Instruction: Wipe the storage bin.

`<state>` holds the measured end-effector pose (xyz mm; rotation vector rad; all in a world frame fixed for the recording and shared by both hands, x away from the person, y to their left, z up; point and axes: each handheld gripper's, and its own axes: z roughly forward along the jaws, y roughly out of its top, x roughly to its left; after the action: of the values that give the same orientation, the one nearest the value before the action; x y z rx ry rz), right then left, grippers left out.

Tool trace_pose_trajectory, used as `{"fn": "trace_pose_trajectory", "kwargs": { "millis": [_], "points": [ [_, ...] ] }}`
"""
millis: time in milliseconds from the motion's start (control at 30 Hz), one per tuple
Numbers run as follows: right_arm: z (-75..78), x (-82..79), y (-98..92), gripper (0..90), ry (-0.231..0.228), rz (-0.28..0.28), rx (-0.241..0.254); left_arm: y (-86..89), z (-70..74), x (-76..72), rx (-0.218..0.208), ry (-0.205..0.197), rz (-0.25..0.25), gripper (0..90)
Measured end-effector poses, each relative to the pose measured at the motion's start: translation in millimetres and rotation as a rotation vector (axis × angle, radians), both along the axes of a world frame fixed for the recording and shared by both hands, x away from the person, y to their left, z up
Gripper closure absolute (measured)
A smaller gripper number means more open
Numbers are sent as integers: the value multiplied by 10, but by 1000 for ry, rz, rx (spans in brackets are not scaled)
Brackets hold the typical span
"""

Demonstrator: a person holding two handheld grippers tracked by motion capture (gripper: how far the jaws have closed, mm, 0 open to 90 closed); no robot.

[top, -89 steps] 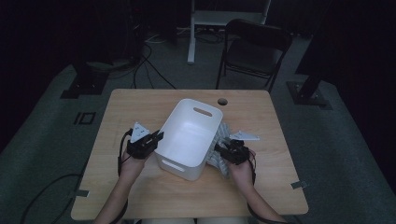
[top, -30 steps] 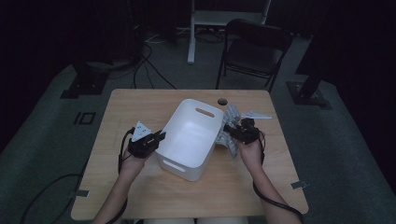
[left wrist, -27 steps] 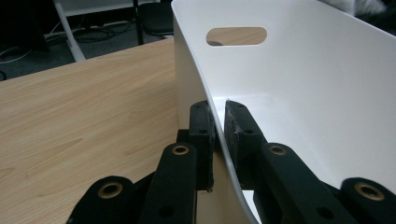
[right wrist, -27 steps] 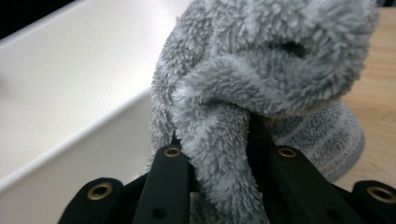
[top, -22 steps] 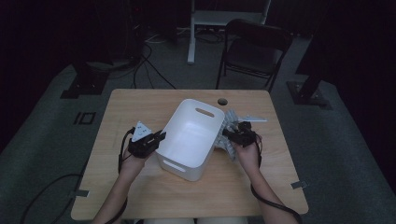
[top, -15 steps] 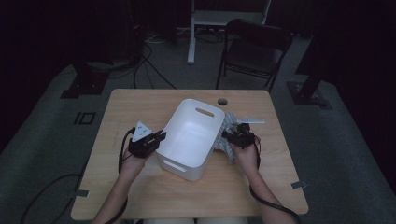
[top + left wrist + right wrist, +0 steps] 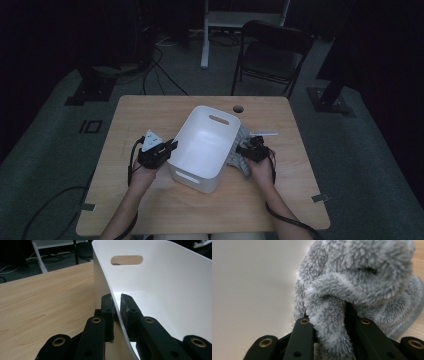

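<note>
Dim room, dark floor w/ cables, folding chair behind the light wood tabletop. White bin sits mid-tabletop, angled. Left gripper fingers clamped on the bin's near-left wall, one inside, one outside. Right gripper fingers pinched on the grey fluffy towel, bunched just beside the bin's right wall, resting on the tabletop.

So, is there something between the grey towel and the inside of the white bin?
Yes: the bin's own right side wall. The grey towel, held by the right gripper, lies outside against that wall and must go up over the rim. The bin's inside looks bare.
</note>
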<state>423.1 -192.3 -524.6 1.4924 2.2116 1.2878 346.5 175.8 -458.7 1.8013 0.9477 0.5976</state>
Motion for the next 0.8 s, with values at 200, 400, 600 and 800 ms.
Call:
{"fn": "trace_pose_trajectory", "kwargs": {
  "millis": [200, 400, 600, 800],
  "points": [
    [129, -127, -108, 769, -41, 1, 31, 25, -1, 14, -27, 12, -4, 798],
    [310, -333, -350, 767, -80, -6, 59, 47, 26, -11, -65, 39, -34, 688],
    [397, -545, -560, 766, -104, -18, 67, 58, 77, -97, -68, 41, -61, 626],
    [402, -724, -678, 765, -107, -17, 69, 40, 50, -220, -42, 41, -81, 587]
  ]
}}
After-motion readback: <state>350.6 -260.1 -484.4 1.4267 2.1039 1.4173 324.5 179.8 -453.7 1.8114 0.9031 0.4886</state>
